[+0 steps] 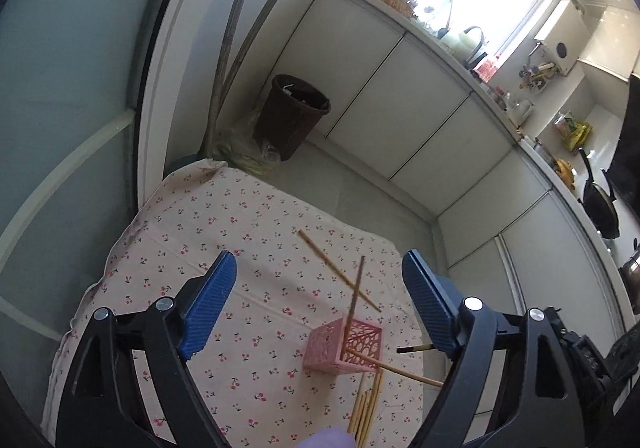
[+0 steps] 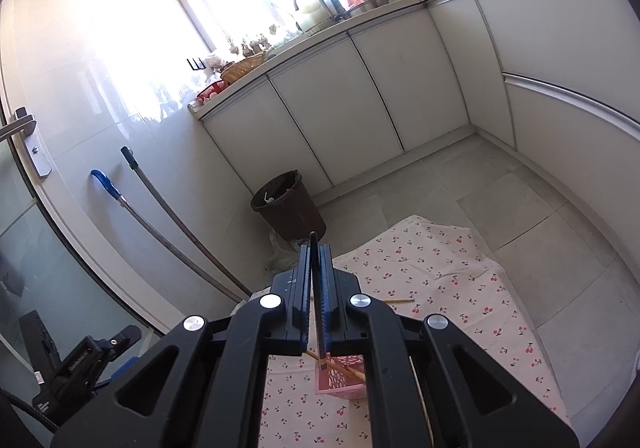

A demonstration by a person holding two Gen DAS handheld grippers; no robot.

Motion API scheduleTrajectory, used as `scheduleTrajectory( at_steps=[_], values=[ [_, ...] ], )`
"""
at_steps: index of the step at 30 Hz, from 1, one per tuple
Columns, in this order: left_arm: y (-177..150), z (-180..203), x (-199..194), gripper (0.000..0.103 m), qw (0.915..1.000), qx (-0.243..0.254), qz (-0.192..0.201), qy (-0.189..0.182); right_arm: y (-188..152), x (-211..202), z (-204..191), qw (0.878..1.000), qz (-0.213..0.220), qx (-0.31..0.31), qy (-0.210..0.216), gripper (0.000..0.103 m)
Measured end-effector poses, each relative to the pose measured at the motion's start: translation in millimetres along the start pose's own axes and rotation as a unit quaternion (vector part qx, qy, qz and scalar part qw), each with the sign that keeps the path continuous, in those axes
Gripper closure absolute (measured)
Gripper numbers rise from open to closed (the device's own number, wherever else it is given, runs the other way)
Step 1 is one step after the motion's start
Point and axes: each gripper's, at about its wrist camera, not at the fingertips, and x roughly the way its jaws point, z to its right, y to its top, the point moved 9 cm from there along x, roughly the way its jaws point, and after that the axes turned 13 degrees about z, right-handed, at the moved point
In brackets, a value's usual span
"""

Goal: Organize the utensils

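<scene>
A pink lattice basket [image 1: 344, 346] sits on the cherry-print cloth [image 1: 240, 216]. A dark chopstick [image 1: 357, 288] stands in it and a wooden one [image 1: 408, 374] leans out to the right. Another wooden chopstick [image 1: 320, 252] lies loose behind the basket, and a bundle of several [image 1: 366, 408] lies in front. My left gripper [image 1: 320, 256] hovers open over the cloth, its jaws wide and holding nothing. My right gripper [image 2: 316, 248] is shut on a dark chopstick [image 2: 319, 288] that runs along its pads; the stick's tip [image 1: 414, 349] pokes out beside my left gripper's right finger. Below is the basket [image 2: 340, 380].
A brown waste bin [image 1: 292, 116] stands on the floor beyond the cloth, with mop and broom handles [image 1: 240, 28] leaning on the wall to its left. White cabinets [image 1: 380, 96] under a cluttered counter run along the right. Grey floor tiles [image 2: 540, 216] surround the cloth [image 2: 440, 276].
</scene>
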Motion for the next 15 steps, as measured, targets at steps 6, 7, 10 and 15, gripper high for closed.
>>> scheduleTrajectory(
  at_steps=[6, 7, 10, 15],
  values=[
    [-34.9, -24.7, 100.8, 0.022, 0.9935, 0.039, -0.107, 0.001, 5.5, -4.5, 1.3, 0.999, -0.010, 0.027, 0.034, 0.098],
    [-43.8, -29.0, 125.7, 0.022, 0.9902, 0.053, -0.129, 0.005, 6.6, -5.1, 0.3, 0.999, -0.012, 0.030, 0.041, 0.098],
    [-70.2, -39.3, 189.8, 0.025, 0.9794, 0.053, -0.194, 0.021, 13.5, -5.9, -1.8, 0.998, -0.007, 0.037, 0.059, 0.098],
    [-94.4, -32.8, 269.0, 0.029, 0.9753, 0.036, -0.216, 0.027, 19.0, 2.0, 3.8, 0.996, -0.006, 0.047, 0.070, 0.098]
  ],
)
